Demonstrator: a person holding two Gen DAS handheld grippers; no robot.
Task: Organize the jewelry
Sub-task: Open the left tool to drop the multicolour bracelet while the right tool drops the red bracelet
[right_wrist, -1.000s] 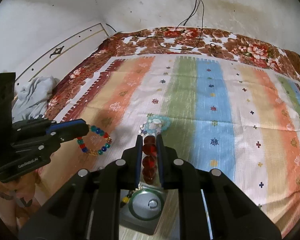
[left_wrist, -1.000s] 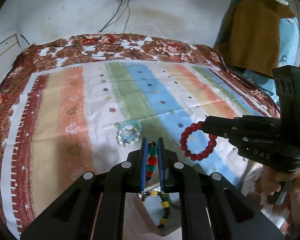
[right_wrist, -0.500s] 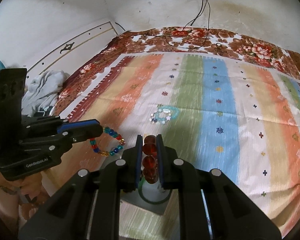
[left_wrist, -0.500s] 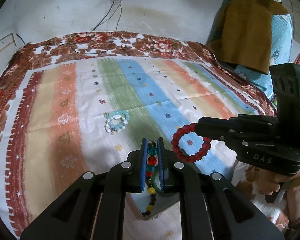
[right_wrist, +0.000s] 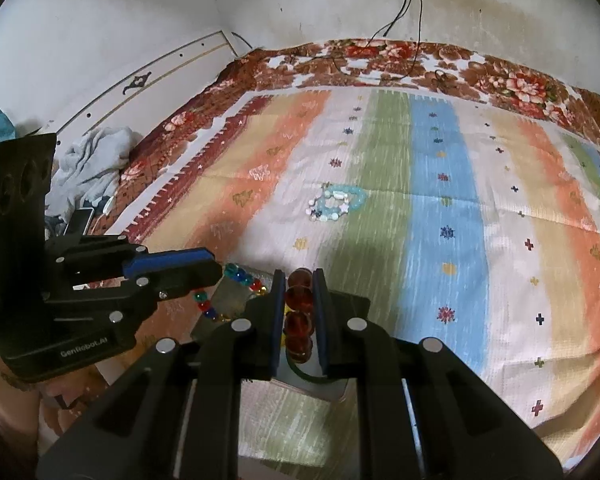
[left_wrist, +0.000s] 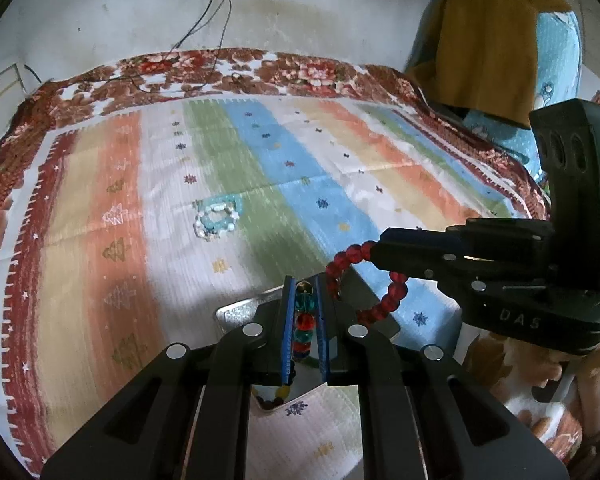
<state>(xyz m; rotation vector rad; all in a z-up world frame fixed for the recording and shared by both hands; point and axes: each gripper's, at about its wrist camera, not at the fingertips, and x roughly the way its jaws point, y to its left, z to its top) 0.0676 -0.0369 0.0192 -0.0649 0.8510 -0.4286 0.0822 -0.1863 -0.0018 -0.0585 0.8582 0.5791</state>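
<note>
My left gripper (left_wrist: 303, 286) is shut on a multicoloured bead bracelet (left_wrist: 303, 322), which hangs below the jaws; it also shows in the right wrist view (right_wrist: 240, 280). My right gripper (right_wrist: 299, 276) is shut on a red bead bracelet (right_wrist: 299, 320), seen as a hanging loop in the left wrist view (left_wrist: 364, 280). Both grippers hover close together over a silver metal box (left_wrist: 240, 312) on the striped bedspread; the box also shows in the right wrist view (right_wrist: 224, 300). A pale blue and white bead bracelet (left_wrist: 216, 220) lies farther out on the bed and shows in the right wrist view too (right_wrist: 336, 202).
The striped bedspread (right_wrist: 440, 220) has a floral border (left_wrist: 220, 68). Cables (right_wrist: 412, 20) run from a wall socket onto the bed. A brown garment (left_wrist: 488, 36) hangs at the right. Grey cloth (right_wrist: 88, 160) and a phone (right_wrist: 78, 220) lie at the left.
Both grippers have drawn back toward the near edge of the bed with their bracelets. The metal box now sits right under the fingertips, and the pale blue bracelet is farther away.
</note>
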